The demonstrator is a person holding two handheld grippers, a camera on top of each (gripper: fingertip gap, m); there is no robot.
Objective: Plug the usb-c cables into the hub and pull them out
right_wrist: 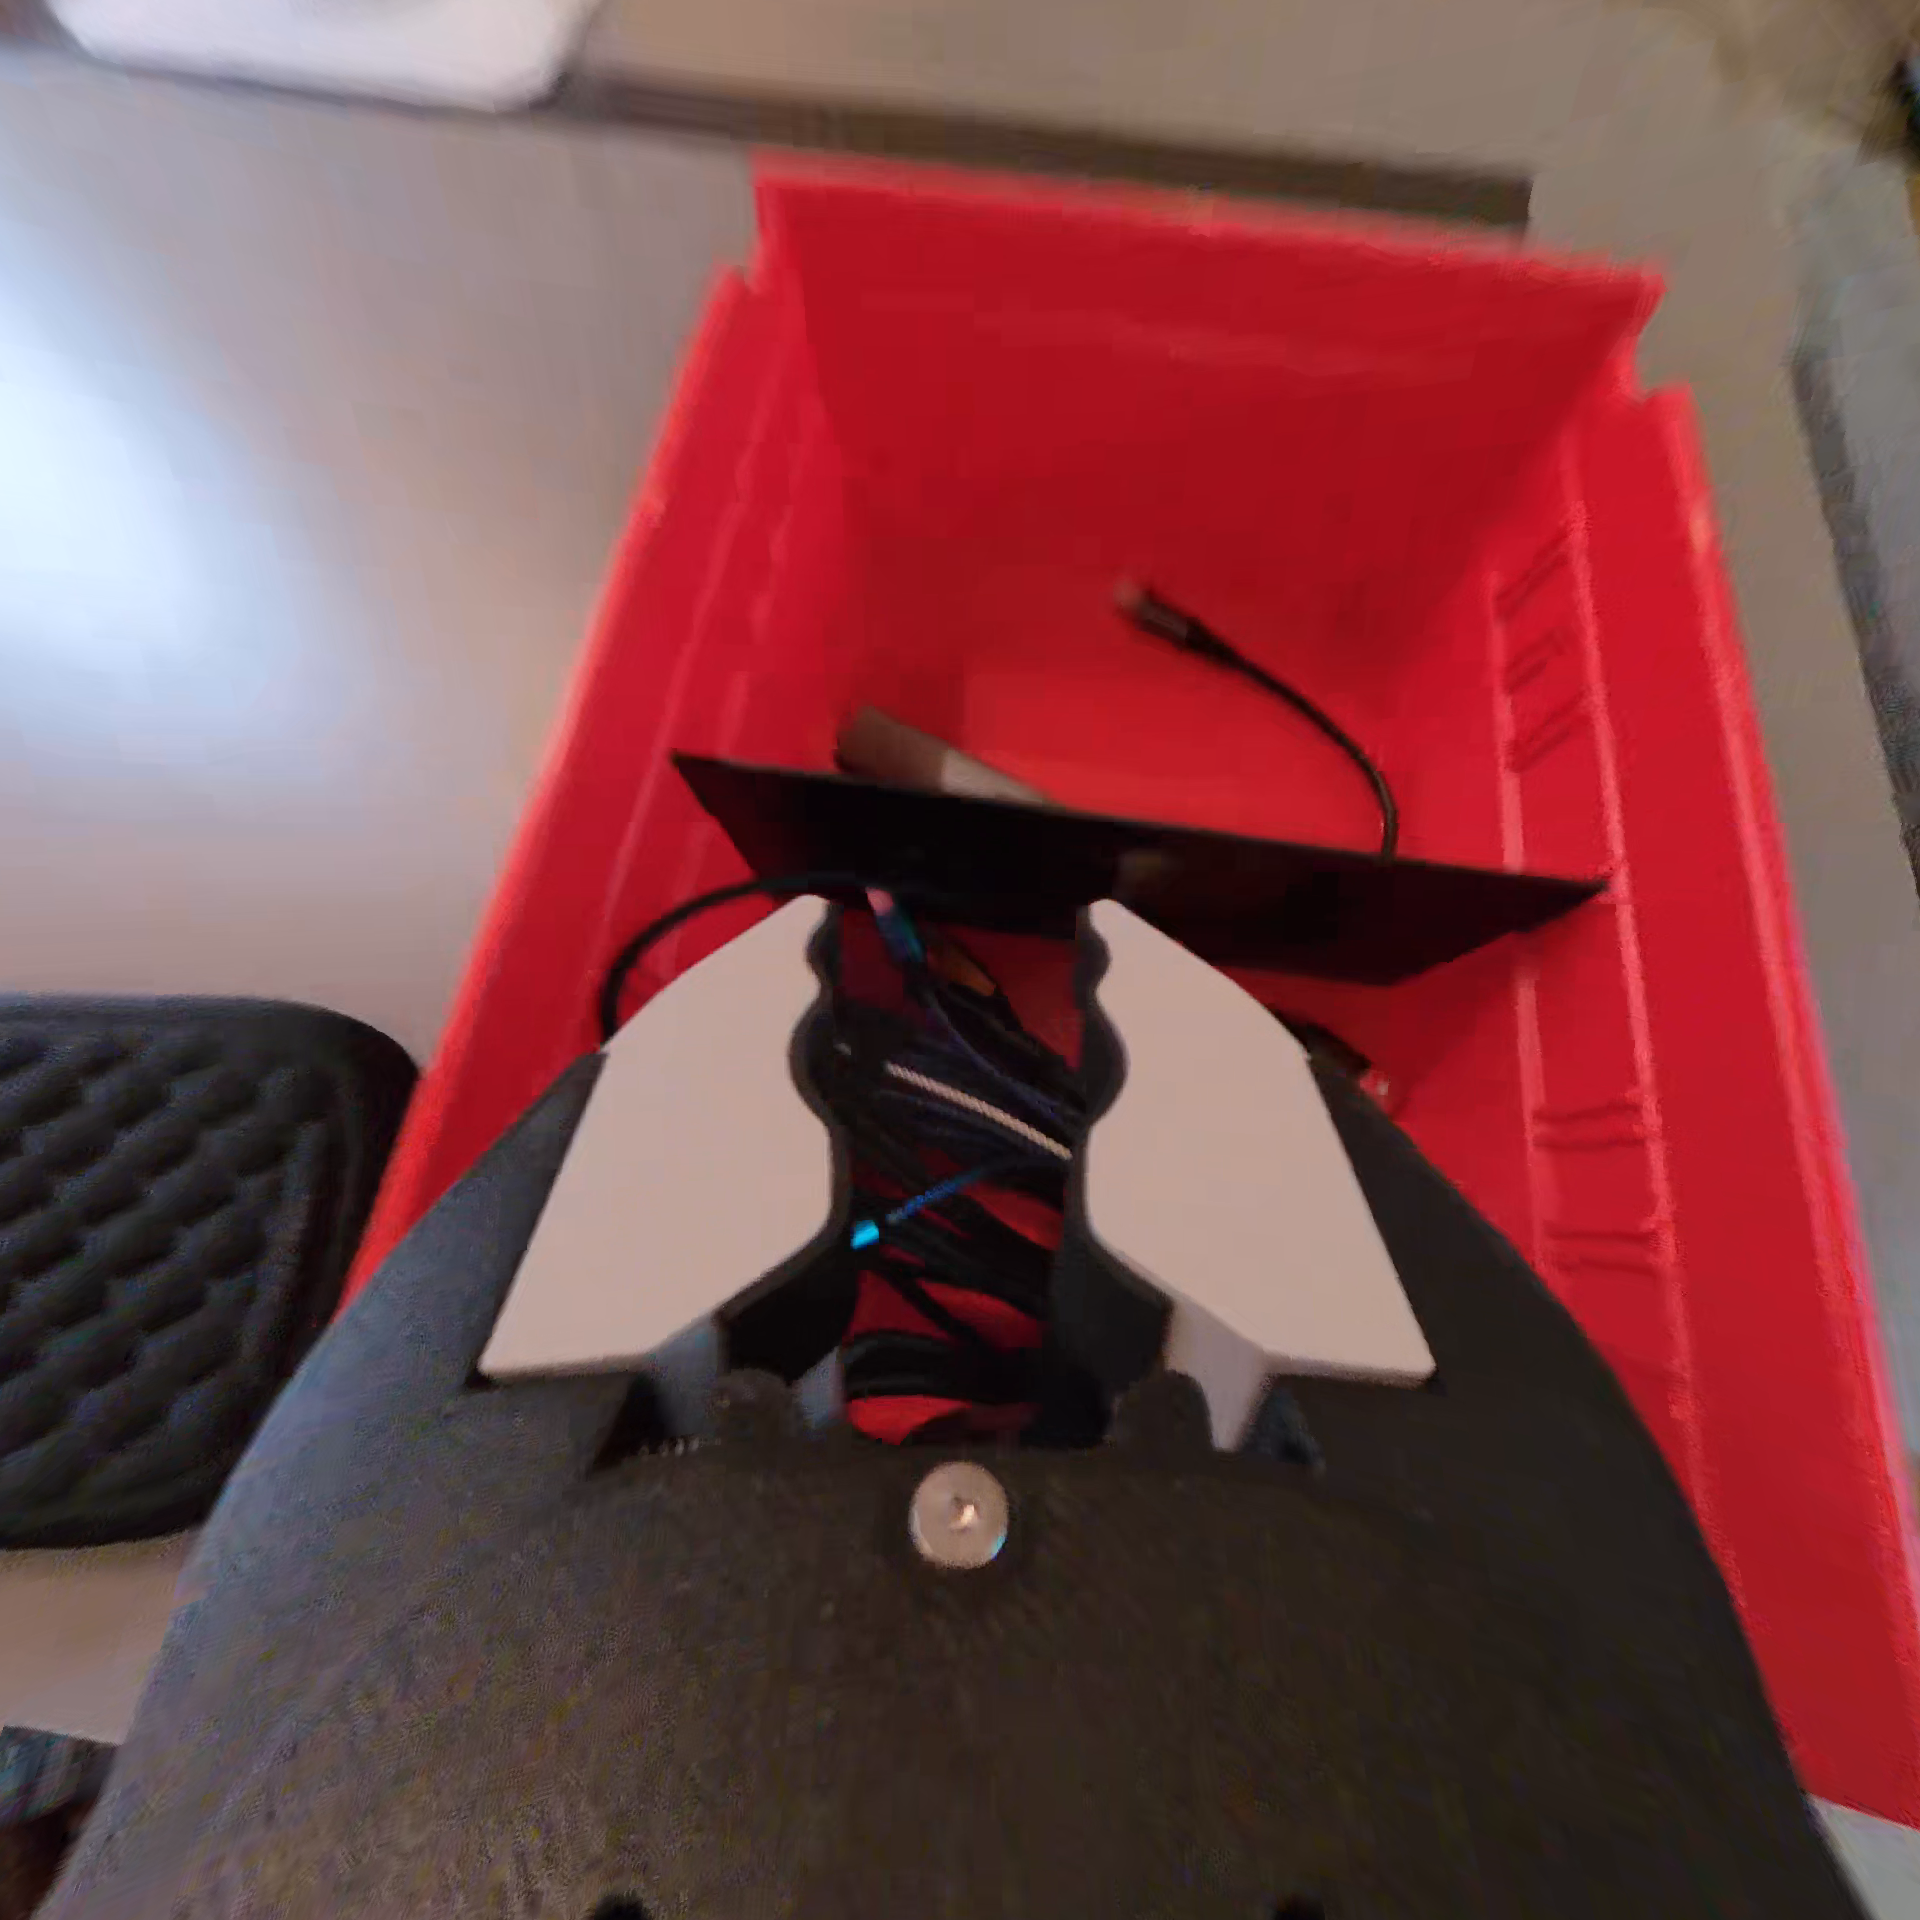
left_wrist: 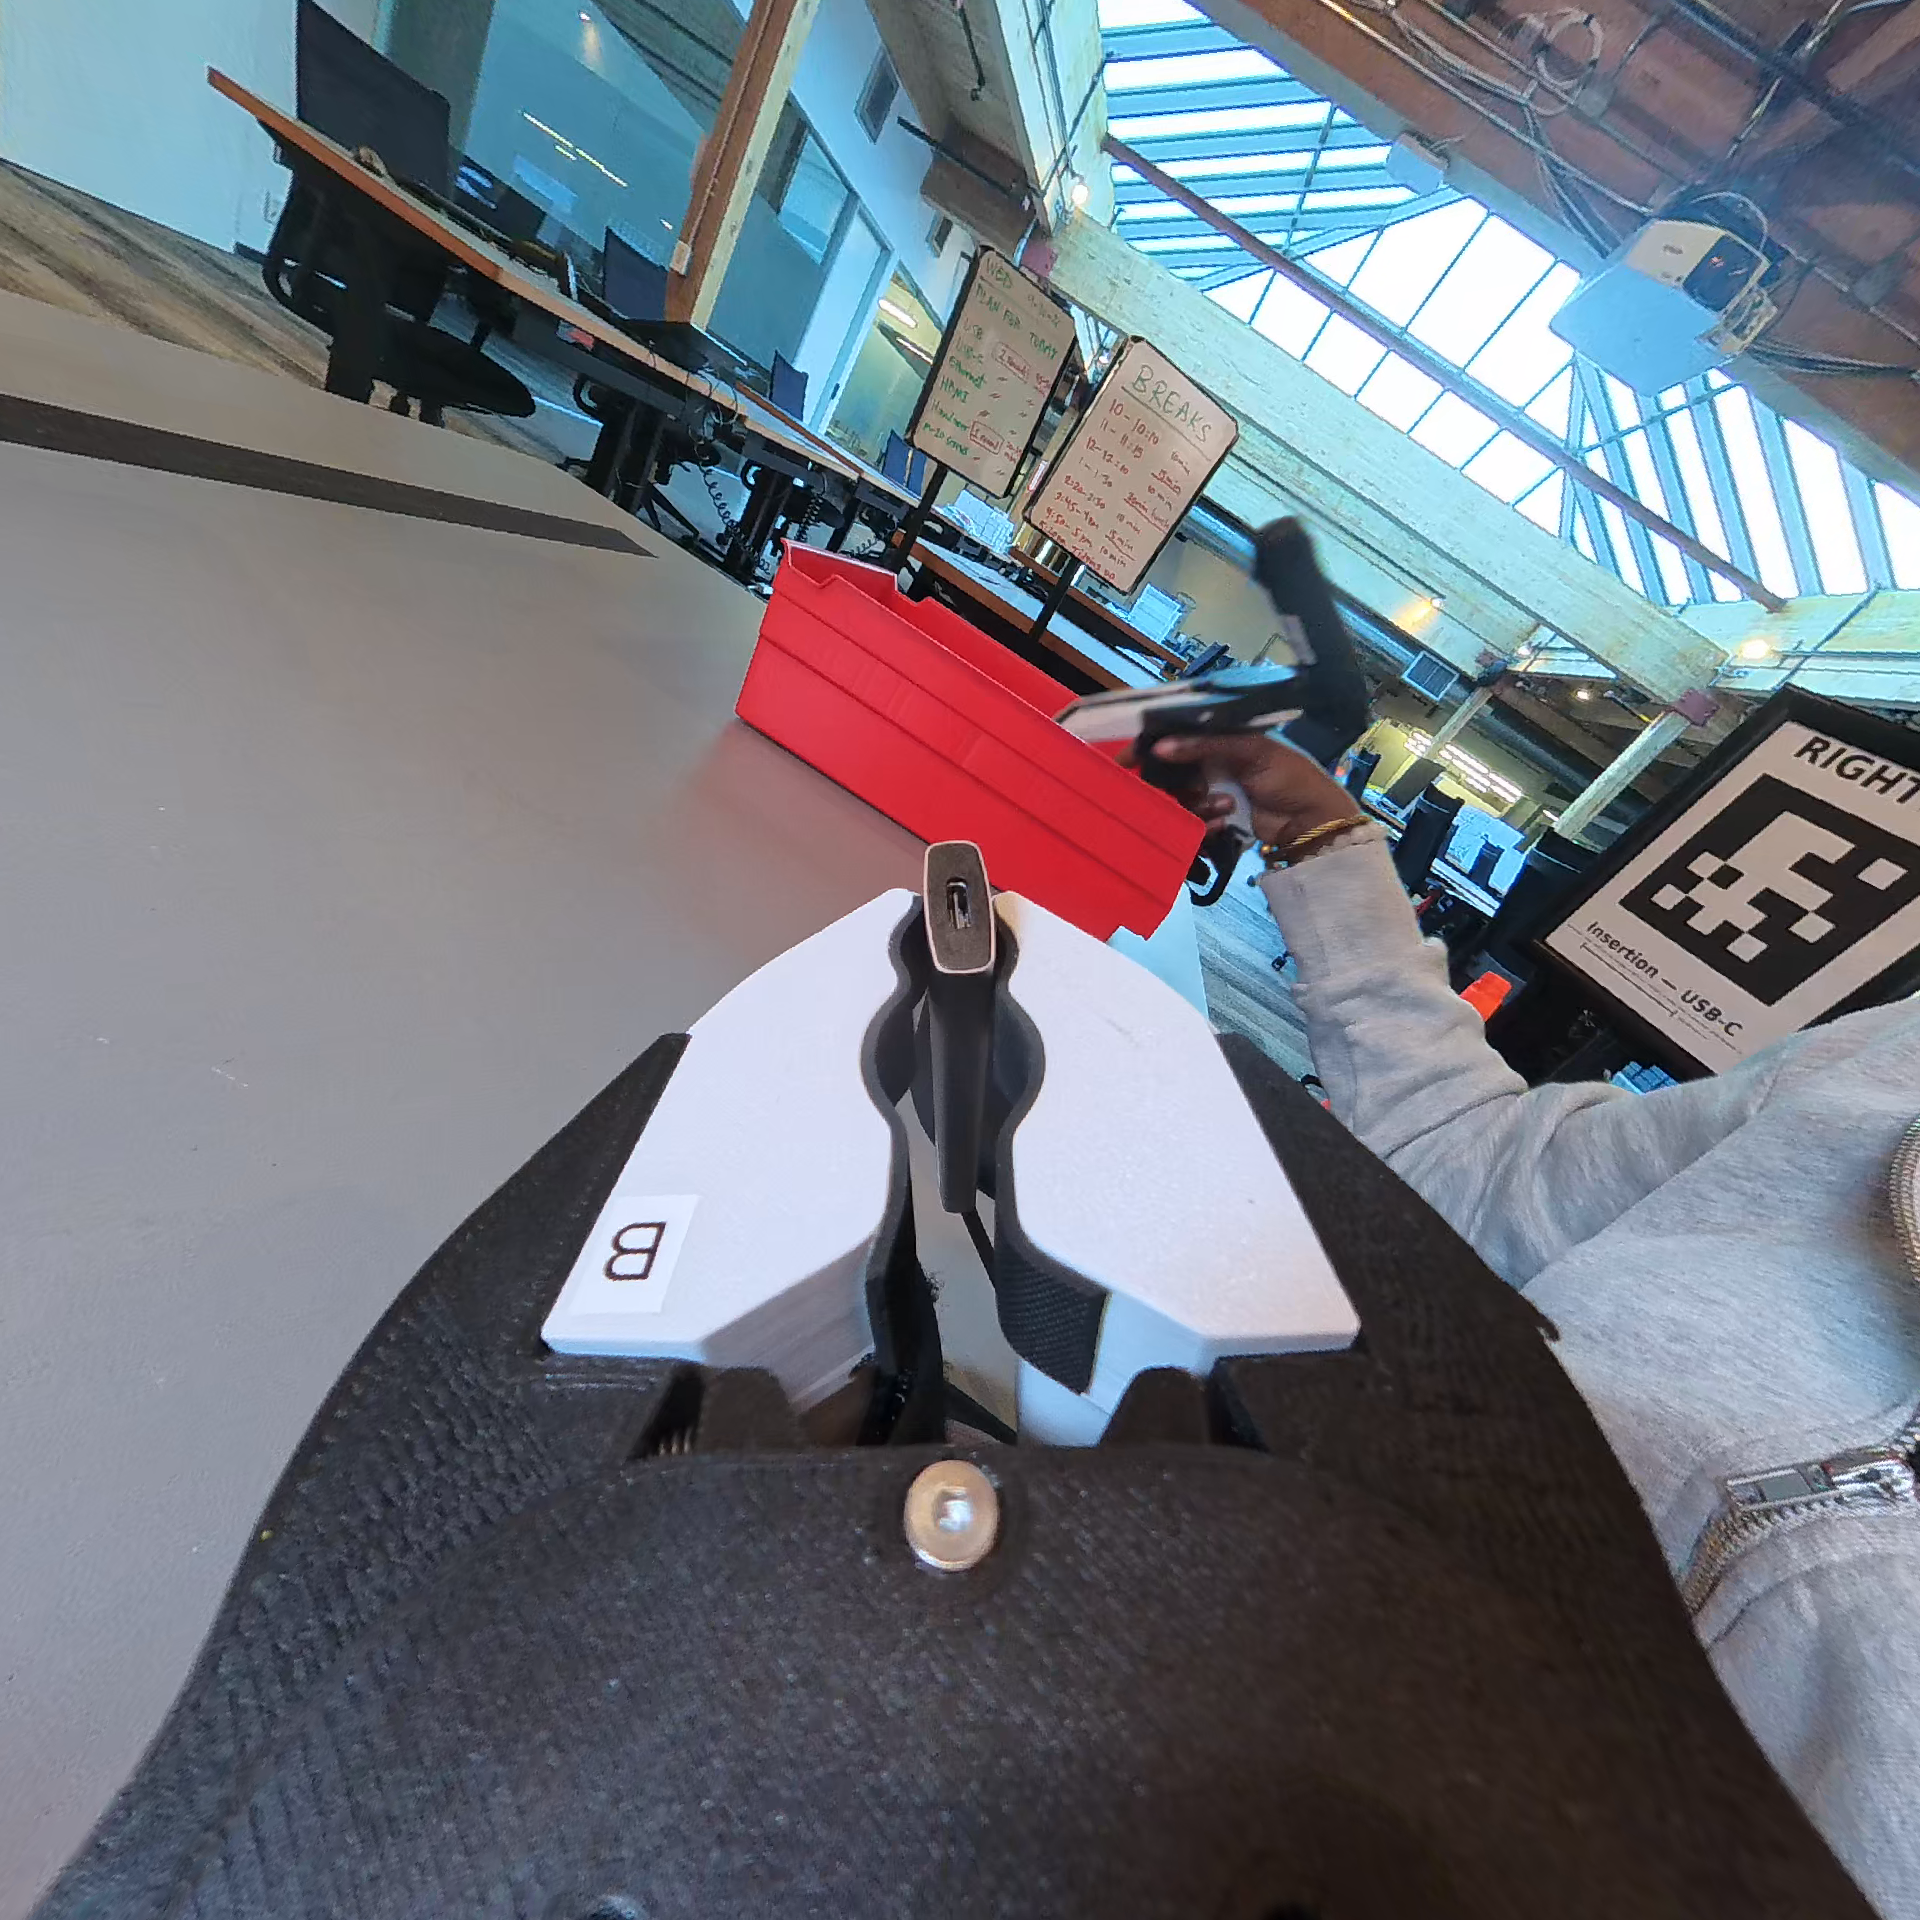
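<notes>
My left gripper (left_wrist: 956, 906) is shut on a slim dark grey hub (left_wrist: 958, 935), held upright above the grey table (left_wrist: 312, 831), with its USB-C port facing away from me. My right gripper (right_wrist: 956, 935) is open and empty, hovering over the red bin (right_wrist: 1621, 935). Below its jaws lies a tangle of black, blue and white braided cables (right_wrist: 966, 1122) in the bin's near compartment. A black divider (right_wrist: 1299, 904) crosses the bin. Behind it lie a grey adapter (right_wrist: 914, 753) and a short black cable (right_wrist: 1299, 707). The right gripper (left_wrist: 1195, 707) also shows over the bin (left_wrist: 935, 727) in the left wrist view.
The person's grey sleeve (left_wrist: 1455, 1091) reaches toward the bin. A black-and-white marker sign (left_wrist: 1766, 883) stands at the right. Two whiteboards (left_wrist: 1122, 468) stand beyond the table. A black mesh chair part (right_wrist: 156, 1247) lies left of the bin. One gripper's finger ends stand about 40 cm off the other's.
</notes>
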